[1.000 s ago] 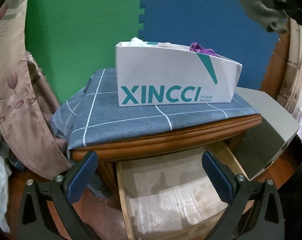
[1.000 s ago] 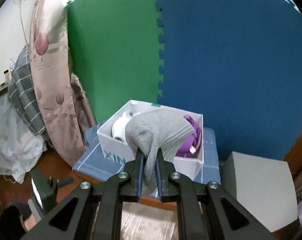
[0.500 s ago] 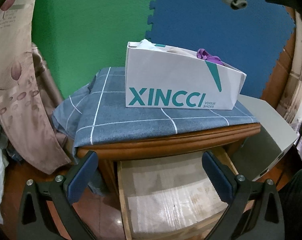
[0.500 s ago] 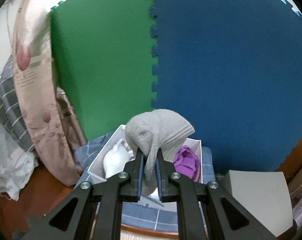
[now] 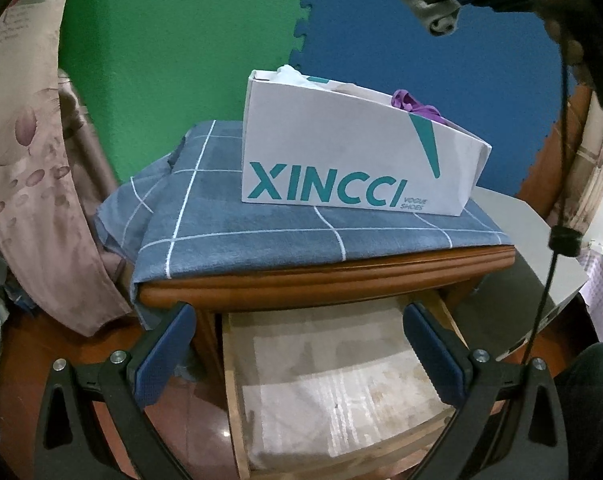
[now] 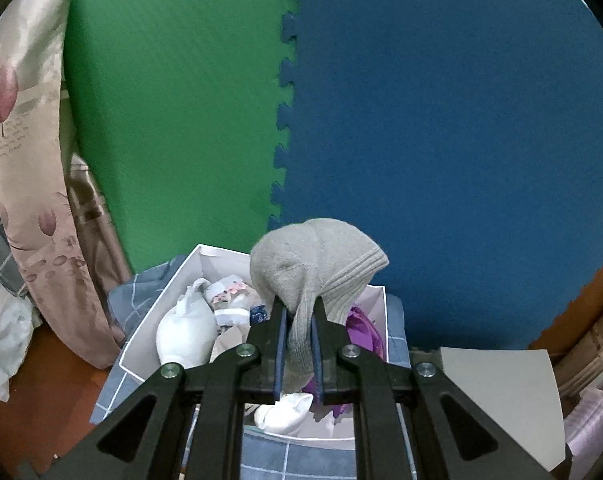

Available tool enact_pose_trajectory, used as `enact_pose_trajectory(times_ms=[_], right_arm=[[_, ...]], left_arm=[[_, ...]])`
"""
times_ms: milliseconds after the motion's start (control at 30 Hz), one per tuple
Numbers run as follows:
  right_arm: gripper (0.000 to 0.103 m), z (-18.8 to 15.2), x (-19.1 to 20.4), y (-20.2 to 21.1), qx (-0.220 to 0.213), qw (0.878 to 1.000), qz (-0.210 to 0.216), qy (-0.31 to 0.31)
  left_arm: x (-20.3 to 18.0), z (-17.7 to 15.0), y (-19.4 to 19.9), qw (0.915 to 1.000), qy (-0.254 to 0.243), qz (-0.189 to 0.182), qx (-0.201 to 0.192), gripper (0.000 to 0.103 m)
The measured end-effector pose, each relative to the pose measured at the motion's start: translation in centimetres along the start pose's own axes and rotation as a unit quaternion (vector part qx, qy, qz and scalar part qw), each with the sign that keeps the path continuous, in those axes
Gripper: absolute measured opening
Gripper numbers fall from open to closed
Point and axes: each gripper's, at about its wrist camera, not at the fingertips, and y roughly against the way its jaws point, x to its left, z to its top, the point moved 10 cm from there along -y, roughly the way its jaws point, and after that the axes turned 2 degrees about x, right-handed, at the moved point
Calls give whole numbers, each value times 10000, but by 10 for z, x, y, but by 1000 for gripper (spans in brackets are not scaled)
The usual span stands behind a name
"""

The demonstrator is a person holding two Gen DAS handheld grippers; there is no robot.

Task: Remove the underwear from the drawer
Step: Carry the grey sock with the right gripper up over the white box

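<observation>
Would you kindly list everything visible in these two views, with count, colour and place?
Grey garment: one, grey, clamped in right gripper above the box.
Shoe box: one, white with teal lettering, on the cloth.
Clothes in box: several, white and purple.
Cloth: one, blue checked, over the nightstand top.
Drawer: one, wooden, open, paper-lined.
Foam mats: green, blue, behind.
Curtain: one, beige floral, left.
Left gripper: open.
Right gripper: shut.

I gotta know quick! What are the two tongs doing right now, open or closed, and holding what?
Left tongs: open, holding nothing, above the open drawer.
Right tongs: closed on a grey knitted garment, over the white box.
</observation>
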Motion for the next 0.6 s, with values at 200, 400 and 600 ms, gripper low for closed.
enact_pose_trajectory(times_ms=[200, 400, 600], right_arm=[[11, -1, -1, -15, 42, 10000, -64, 43], [11, -3, 3, -29, 121, 9999, -73, 71], [11, -8, 5, -45, 221, 9997, -89, 71]], left_arm=[[-7, 1, 0, 9999, -30, -97, 29, 103], [-11, -1, 1, 9998, -89, -135, 84, 103], [-11, -1, -2, 9998, -67, -155, 120, 103]])
